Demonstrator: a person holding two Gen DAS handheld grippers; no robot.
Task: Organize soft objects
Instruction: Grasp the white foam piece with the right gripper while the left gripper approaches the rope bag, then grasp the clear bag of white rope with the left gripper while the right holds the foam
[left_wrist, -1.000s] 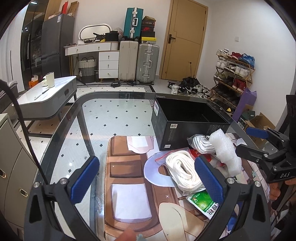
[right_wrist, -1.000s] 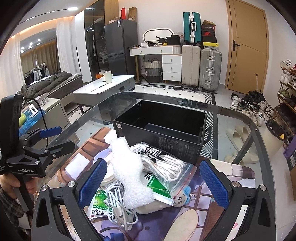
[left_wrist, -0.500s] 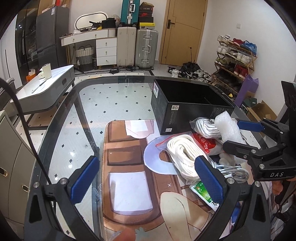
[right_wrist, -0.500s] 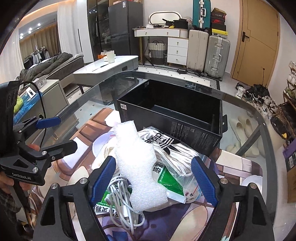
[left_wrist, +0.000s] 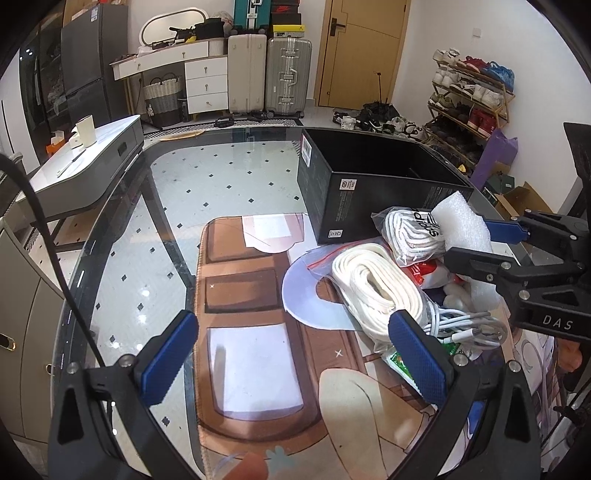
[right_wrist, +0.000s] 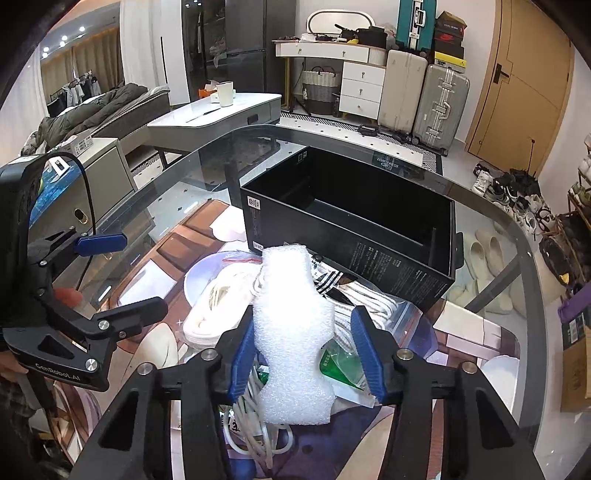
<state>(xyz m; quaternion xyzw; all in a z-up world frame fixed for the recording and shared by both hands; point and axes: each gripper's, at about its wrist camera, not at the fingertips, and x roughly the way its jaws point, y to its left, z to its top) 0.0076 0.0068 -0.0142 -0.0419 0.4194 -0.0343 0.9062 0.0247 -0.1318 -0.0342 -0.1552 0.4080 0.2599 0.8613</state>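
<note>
A white foam sheet (right_wrist: 295, 332) lies on top of a pile of soft items on the glass table; it also shows in the left wrist view (left_wrist: 463, 229). My right gripper (right_wrist: 306, 354) straddles its waist, jaws narrowed around it, the left pad touching. In the pile are a bagged white rope coil (left_wrist: 373, 291), a bag of white cord (left_wrist: 410, 232) and a white cable (left_wrist: 469, 328). An open, empty black box (right_wrist: 354, 229) stands just behind. My left gripper (left_wrist: 291, 358) is open and empty over the mat, left of the pile.
A brown printed mat (left_wrist: 255, 314) covers the near table. The glass table edge (left_wrist: 92, 240) curves round on the left. A green packet (right_wrist: 343, 365) lies under the foam. Suitcases (left_wrist: 269, 74), a dresser and a shoe rack (left_wrist: 469, 96) stand beyond the table.
My right gripper has moved forward and down over the pile and its jaws have closed in from wide open around the foam sheet. My left gripper stayed open and shifted only slightly.
</note>
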